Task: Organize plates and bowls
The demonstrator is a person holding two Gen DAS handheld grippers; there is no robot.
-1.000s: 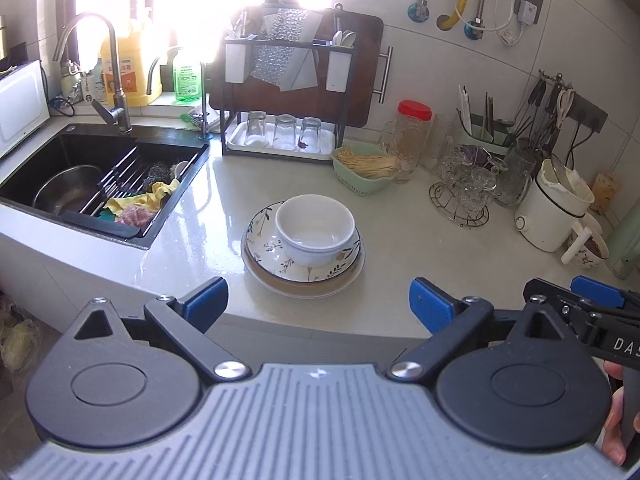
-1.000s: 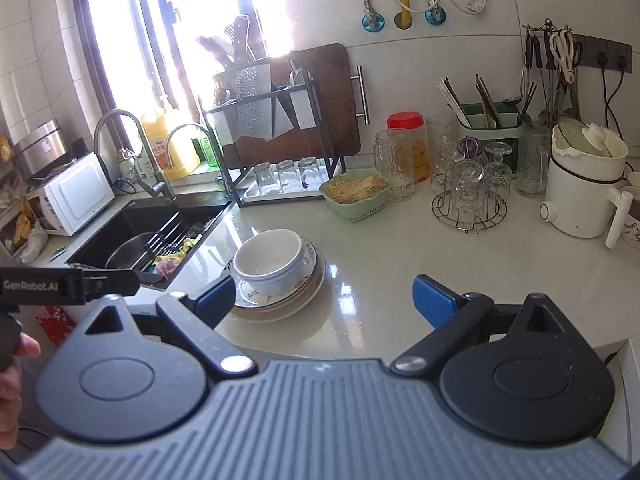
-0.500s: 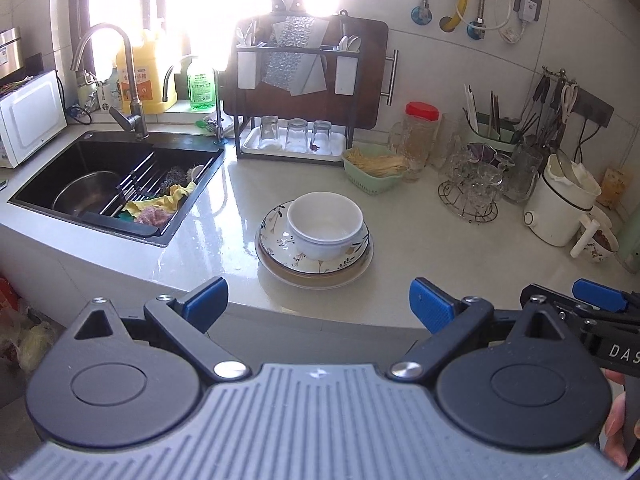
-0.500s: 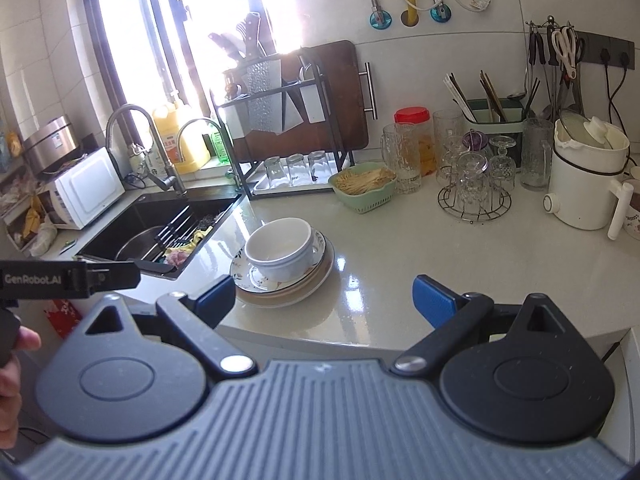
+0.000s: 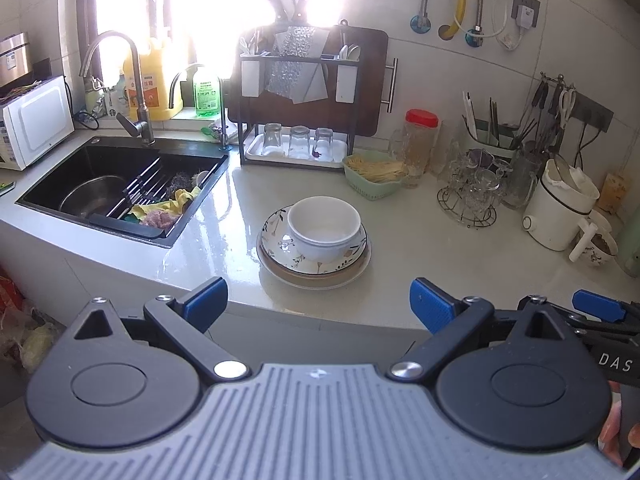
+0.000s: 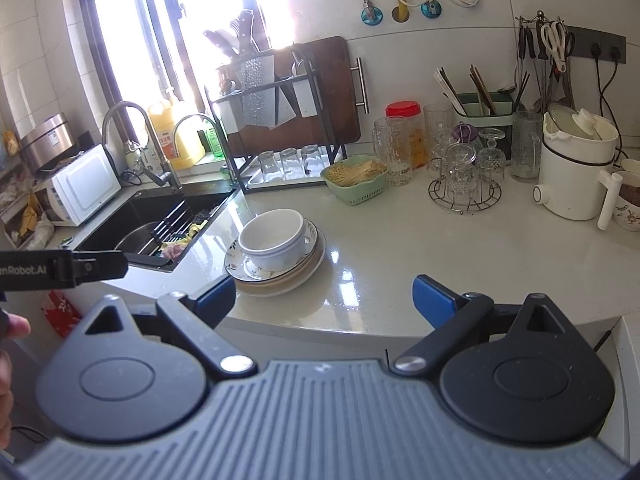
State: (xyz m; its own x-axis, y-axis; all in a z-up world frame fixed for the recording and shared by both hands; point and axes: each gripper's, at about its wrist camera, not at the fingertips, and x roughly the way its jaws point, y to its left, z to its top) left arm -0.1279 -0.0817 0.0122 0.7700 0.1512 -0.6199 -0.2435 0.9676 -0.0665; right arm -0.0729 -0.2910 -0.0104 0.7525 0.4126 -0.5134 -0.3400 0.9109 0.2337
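Observation:
A white bowl point(image 5: 324, 228) sits in a floral plate point(image 5: 280, 240), which lies on a larger beige plate point(image 5: 320, 278), all stacked on the white counter near its front edge. The stack also shows in the right wrist view, with the bowl point(image 6: 274, 238) on the plates point(image 6: 308, 264). My left gripper point(image 5: 318, 300) is open and empty, held off the counter's front edge before the stack. My right gripper point(image 6: 324, 294) is open and empty, in front and to the right of the stack.
A black sink point(image 5: 112, 184) with a steel pot lies left of the stack. A dish rack point(image 5: 296, 120) with glasses stands behind, with a green basket point(image 5: 374, 174), a glass stand point(image 5: 468, 196) and a white kettle point(image 5: 560, 208) to the right.
Both grippers have pulled back and away from the counter, so the stack looks smaller and farther. Both stay open and empty. The stack has not moved.

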